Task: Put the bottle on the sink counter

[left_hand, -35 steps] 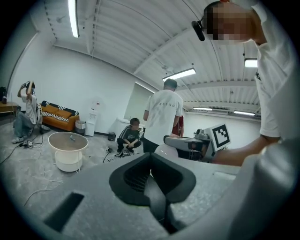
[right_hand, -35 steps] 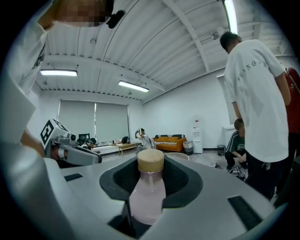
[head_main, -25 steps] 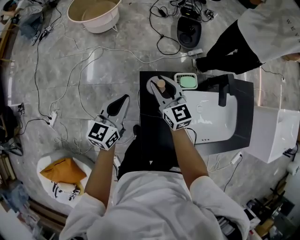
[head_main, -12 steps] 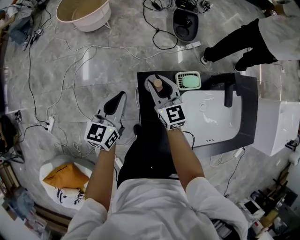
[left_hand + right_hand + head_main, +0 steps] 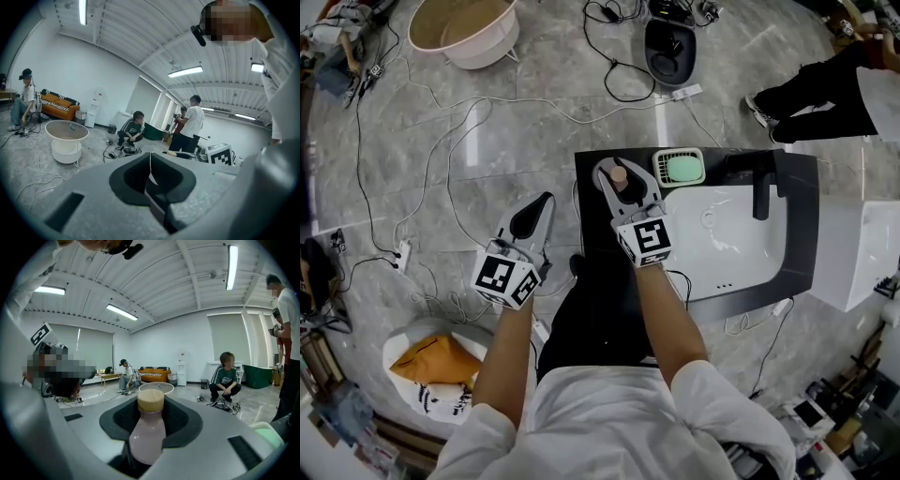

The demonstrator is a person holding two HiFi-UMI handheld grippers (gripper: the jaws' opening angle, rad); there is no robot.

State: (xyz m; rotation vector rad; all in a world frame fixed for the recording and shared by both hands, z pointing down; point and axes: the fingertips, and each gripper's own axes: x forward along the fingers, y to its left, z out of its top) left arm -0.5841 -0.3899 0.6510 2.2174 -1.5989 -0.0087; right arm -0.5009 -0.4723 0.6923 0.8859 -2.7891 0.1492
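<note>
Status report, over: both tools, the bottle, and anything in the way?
Right tool shut on bottle, above left end of counter. Left tool shut, empty, over floor. Soap dish near, not blocking.

Bystander at upper right gone toward the right edge, white top nearly out of frame, mainly dark legs showing, basin at upper left now higher and further left, left gripper slightly lower in frame
</note>
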